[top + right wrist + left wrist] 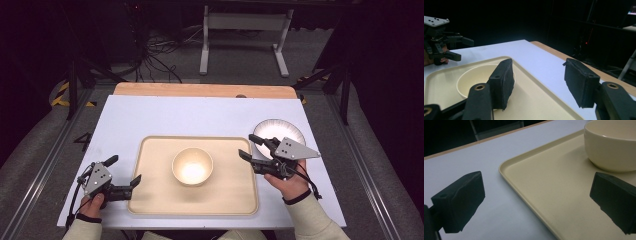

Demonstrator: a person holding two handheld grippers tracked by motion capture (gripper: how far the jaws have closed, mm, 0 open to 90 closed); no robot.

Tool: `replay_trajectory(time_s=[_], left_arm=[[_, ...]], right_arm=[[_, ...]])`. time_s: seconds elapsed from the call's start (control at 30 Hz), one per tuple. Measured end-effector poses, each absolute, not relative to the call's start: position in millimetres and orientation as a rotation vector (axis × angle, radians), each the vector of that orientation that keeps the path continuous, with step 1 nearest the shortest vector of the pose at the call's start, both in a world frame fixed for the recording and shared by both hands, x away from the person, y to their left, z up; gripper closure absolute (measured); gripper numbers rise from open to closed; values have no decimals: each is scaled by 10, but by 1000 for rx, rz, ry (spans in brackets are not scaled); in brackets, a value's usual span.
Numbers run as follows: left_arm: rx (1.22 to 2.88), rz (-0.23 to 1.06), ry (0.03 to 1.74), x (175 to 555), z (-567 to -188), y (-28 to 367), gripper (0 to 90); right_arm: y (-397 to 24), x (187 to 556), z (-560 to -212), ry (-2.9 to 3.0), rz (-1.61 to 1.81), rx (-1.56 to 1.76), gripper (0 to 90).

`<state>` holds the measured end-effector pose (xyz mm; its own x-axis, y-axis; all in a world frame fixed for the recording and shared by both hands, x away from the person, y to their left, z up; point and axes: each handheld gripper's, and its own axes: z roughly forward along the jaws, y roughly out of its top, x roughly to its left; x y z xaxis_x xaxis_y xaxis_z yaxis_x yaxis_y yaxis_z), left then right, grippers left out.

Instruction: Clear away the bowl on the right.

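No readable text, labels, brands or numbers on the tray (150, 200), bowl (192, 166), plate (295, 131) or table (200, 115), yellow-and-black hazard stripes on the floor (62, 95), carrying no words

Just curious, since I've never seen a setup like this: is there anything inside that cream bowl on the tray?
The bowl on the tray looks empty: the high view shows a bare, glossy inside. In the right gripper view a jaw hides part of its inside.
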<state>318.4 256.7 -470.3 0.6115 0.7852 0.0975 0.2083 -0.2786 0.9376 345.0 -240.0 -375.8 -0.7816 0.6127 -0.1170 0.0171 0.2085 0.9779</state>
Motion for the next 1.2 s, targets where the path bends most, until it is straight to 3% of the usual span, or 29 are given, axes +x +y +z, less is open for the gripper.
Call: replay_trajectory(time_s=[0.63,1.2], left_arm=[[1792,693,808,3186,-4704,2579,4],[1781,690,811,3185,-4704,2590,4]], right_arm=[[-2681,3331,-4120,1886,1635,623,283],[-2790,3284,-4459,1838,1552,628,233]])
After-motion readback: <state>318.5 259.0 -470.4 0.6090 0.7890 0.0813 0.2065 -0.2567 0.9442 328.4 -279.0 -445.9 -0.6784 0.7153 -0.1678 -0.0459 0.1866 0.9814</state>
